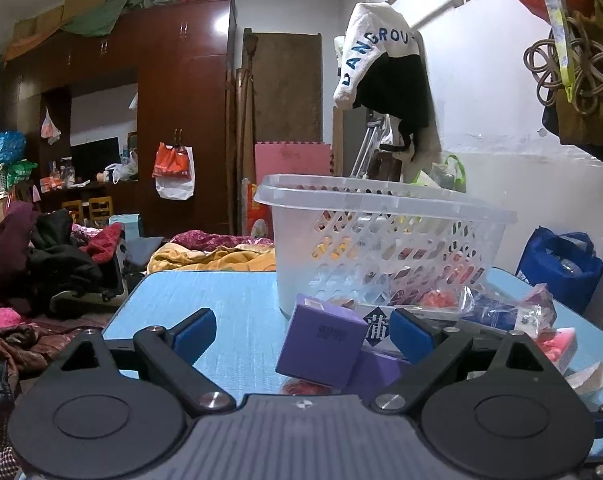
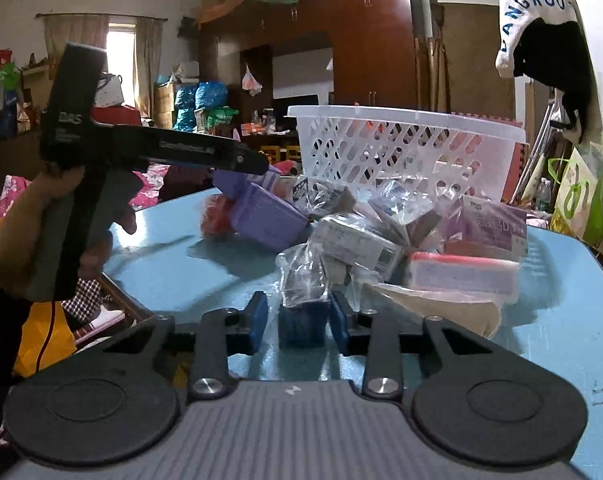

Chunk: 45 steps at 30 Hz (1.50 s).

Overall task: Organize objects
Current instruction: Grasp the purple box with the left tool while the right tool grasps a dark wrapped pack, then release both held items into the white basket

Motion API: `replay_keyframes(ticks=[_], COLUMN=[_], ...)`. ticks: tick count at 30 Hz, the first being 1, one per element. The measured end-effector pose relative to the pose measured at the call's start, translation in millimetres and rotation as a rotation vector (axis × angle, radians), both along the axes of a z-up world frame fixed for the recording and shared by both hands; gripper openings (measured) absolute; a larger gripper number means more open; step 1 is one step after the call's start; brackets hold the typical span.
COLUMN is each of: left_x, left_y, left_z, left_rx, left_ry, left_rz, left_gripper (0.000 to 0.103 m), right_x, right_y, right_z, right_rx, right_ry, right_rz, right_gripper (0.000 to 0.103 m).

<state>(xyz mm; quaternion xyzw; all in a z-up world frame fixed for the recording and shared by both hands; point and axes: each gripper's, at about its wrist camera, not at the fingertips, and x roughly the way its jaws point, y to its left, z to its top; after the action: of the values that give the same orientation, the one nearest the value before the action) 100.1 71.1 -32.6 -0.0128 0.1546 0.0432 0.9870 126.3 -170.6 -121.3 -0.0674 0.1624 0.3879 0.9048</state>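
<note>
A white plastic basket (image 1: 385,236) stands on the blue table (image 1: 229,304); it also shows in the right wrist view (image 2: 405,148). My left gripper (image 1: 301,332) is open around a purple box (image 1: 319,344) that leans on another purple box. In the right wrist view the left gripper (image 2: 257,168) reaches over the purple box (image 2: 267,216). My right gripper (image 2: 299,318) has its jaws close on either side of a small dark blue item in a clear bag (image 2: 303,312); a gap shows on the left side.
A pile of packets lies in front of the basket: a pink-and-white pack (image 2: 461,272), a purple carton (image 2: 493,224), clear bags (image 2: 401,208), a red object (image 2: 215,216). A blue bag (image 1: 557,264) stands beyond the table. Clothes cover the bed (image 1: 41,264).
</note>
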Motion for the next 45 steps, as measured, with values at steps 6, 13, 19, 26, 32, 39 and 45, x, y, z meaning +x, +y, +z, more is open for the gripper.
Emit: replay_keyframes(ticks=[6,13,19,26,32,39,45], left_x=[3.7,-0.6,-15.8,-33.8,-38.7,-44.5,-45.3], left_y=[-3.4,1.3,6.7,10.5,2.6,4.3,6.0], left_z=[-0.6,-1.7,8.6,15.4,16.3,18.2,28.0], left_rx=[0.003,-0.04,-0.078,-0.135,-0.146,-0.171,-0.207], left_ry=[0.02,0.017,-0.038,-0.085,-0.105,-0.126,-0.155], left_rz=[0.007,0.001,-0.016,-0.071,-0.12,-0.14,-0.149], left_gripper=[0.062,0.047,0.046,0.046,0.046,0.046,0.046], right_x=[-2.6,0.9,4.1,13.0,17.6,17.6,18.9], right_y=[-10.2,-24.1,-37.9,-51.6,-58.1,-66.1,-66.1], right_z=[6.8,18.2,26.1,30.8,30.6,31.7,41.9], right_rx=[0.046,0.097,0.136,0.176,0.188,0.208,0.211], right_ry=[-0.009,-0.008,-0.026,-0.028,-0.03,-0.031,-0.052], right_rz=[0.005,0.009,-0.021,-0.05,-0.072,-0.086,-0.077], right_gripper=[0.035,0.035,0.035,0.035,0.035,0.034,0.034])
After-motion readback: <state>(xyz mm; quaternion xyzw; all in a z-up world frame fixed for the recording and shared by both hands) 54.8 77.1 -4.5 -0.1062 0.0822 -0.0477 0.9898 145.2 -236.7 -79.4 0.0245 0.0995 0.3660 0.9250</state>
